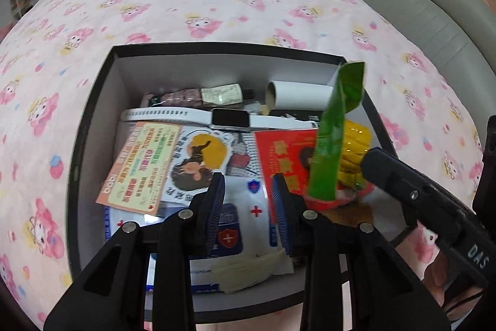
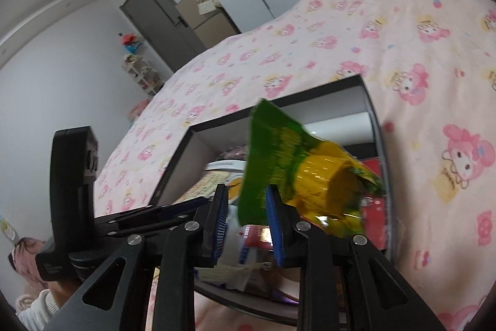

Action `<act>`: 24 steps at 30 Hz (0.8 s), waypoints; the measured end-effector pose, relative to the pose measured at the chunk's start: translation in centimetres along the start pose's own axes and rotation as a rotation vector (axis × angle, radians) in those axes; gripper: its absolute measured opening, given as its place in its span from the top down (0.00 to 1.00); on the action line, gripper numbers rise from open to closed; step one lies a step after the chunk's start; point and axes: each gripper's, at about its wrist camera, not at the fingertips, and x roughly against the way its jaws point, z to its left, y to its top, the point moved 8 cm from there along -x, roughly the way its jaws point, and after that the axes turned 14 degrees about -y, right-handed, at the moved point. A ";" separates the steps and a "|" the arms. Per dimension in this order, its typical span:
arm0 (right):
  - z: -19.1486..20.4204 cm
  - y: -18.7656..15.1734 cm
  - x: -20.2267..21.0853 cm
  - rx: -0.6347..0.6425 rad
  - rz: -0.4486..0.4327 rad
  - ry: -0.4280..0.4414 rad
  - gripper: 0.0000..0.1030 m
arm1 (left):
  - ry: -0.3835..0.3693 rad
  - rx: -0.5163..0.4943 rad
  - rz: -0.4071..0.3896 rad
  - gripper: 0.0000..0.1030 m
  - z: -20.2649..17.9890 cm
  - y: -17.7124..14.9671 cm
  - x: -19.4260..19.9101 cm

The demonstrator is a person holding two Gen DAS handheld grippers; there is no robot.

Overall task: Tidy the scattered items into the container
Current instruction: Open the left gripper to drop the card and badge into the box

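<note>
On my far left, the pink cartoon-print blanket (image 1: 62, 101) spreads under the black box (image 1: 93, 101), which sits open on it. Inside at its left I see an orange-edged card (image 1: 139, 166) lying over a sticker sheet (image 1: 198, 157), with a white smartwatch (image 1: 231, 118) stretched across behind them and a cardboard tube (image 1: 297, 96) against the back wall. My left gripper (image 1: 248, 197) hangs over the near part of the box with its blue-padded fingers (image 1: 217, 200) apart and nothing between them. Further right lies a red packet (image 1: 279, 157). Over it the green and yellow snack bag (image 1: 328, 151) stands upright above the box's right side, green end up. In the right wrist view, my right gripper (image 2: 246, 207) has its pads (image 2: 274, 225) apart as well; the bag's green edge (image 2: 266, 169) sits between and just past the tips, blurred, and I cannot tell whether either pad touches it. The right tool's black body (image 1: 418, 197) reaches in from the right, above the box's corner.
</note>
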 end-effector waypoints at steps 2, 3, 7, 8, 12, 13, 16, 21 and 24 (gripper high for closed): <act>-0.7 -0.1 0.0 -0.010 0.000 -0.021 0.78 | 0.005 -0.010 -0.010 0.70 0.0 -0.1 0.7; -1.0 -0.1 0.0 -0.014 0.000 -0.031 0.78 | 0.002 -0.018 -0.016 0.70 -0.1 -0.1 1.0; -2.3 0.0 0.2 -0.009 -0.012 -0.106 0.78 | 0.030 -0.069 -0.008 0.69 -0.4 -0.3 1.7; -2.6 0.0 0.2 -0.008 -0.012 -0.126 0.78 | 0.069 -0.076 0.004 0.69 -0.1 -0.4 1.6; -4.0 0.4 0.5 -0.018 -0.010 -0.171 0.78 | 0.151 0.022 0.048 0.69 2.4 -0.6 1.2; -4.3 0.4 0.5 -0.017 -0.005 -0.178 0.78 | 0.158 0.060 0.056 0.69 3.1 -0.7 1.1; -5.1 0.4 0.1 -0.015 0.025 -0.196 0.77 | 0.146 0.132 0.059 0.69 4.2 -0.7 1.3; -5.5 -0.2 -0.9 -0.029 0.082 -0.184 0.74 | 0.131 0.061 0.119 0.69 3.5 -0.6 0.4; -5.1 -0.5 -1.1 -0.007 0.088 -0.194 0.74 | 0.145 -0.012 0.174 0.69 2.7 -1.0 -0.8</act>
